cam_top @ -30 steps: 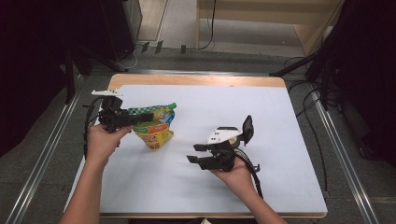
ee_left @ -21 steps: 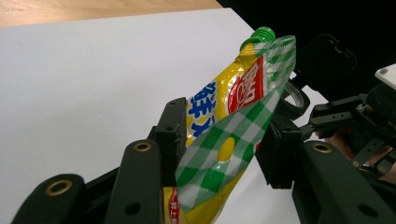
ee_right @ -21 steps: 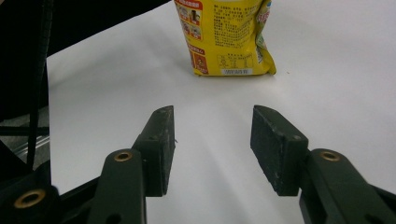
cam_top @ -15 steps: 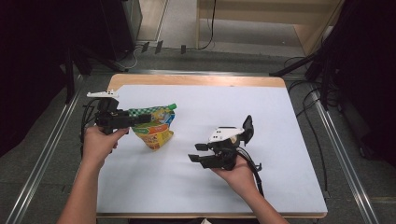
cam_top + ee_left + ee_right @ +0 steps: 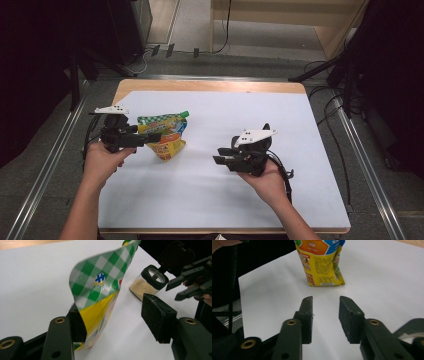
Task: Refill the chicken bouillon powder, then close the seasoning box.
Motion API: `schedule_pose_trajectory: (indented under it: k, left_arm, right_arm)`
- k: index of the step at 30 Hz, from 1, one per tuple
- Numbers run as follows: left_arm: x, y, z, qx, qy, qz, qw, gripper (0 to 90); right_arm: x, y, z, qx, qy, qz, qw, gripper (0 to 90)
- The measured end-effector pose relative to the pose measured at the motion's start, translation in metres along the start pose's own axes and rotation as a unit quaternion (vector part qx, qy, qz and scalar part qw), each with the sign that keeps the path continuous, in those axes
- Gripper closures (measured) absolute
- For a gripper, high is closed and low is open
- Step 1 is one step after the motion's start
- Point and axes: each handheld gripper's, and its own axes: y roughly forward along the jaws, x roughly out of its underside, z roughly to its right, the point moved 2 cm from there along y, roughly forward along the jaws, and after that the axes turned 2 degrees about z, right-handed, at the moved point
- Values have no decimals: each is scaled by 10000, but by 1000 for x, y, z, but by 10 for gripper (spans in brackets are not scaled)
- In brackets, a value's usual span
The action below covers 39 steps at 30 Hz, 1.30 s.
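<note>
From the high view I see my left gripper [image 5: 150,138] at the left side of the white table cover [image 5: 210,200], its black jaws pointing right and standing either side of the upper edge of a soft plastic pouch with a green-and-white checked top and yellow-orange body [image 5: 167,136]. The pouch stands on the cover, leaning a little, well apart from my right gripper [image 5: 220,155]. That one sits in my right hand [image 5: 265,177] near the middle of the cover, jaws pointing left toward the pouch with bare cover between.

In the left gripper view the left gripper [image 5: 112,317] has its jaws spread, and they have just been opening. The checked top of the pouch [image 5: 100,290] rises between them; it lies against the left pad while the right pad [image 5: 157,315] stands clear of it, so nothing is pinched. Beyond sits a small clear glass jar with a black flip lid open and pale powder inside [image 5: 147,282], just beside the far gripper's jaws [image 5: 180,288].

In the right gripper view the right gripper [image 5: 325,315] holds its jaws apart with only white cover between them; they have just been closing. The yellow pouch [image 5: 323,265] stands upright ahead of them, not touched.
</note>
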Motion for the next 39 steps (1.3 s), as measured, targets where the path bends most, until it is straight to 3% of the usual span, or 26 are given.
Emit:
schedule_pose_trajectory:
  k: [8,13,16,27,39]
  left_arm:
    - [11,-4,-3,-86,-3,-32,10000,408]
    - [18,-4,-6,-5,-81,8,10000,405]
    - [22,-4,-10,-107,-111,-66,9999,405]
    - [29,-4,-14,-149,-116,-126,9997,402]
    - [35,-2,-20,-193,-182,-250,9993,397]
  right_arm:
    - [-11,-21,6,157,71,-3,9999,900]
    - [-17,-33,14,245,212,-206,9993,900]
    - [-20,-40,20,295,339,-174,9988,900]
    - [-25,-72,39,434,529,68,9976,900]
    - [-27,-114,59,785,732,400,9934,900]
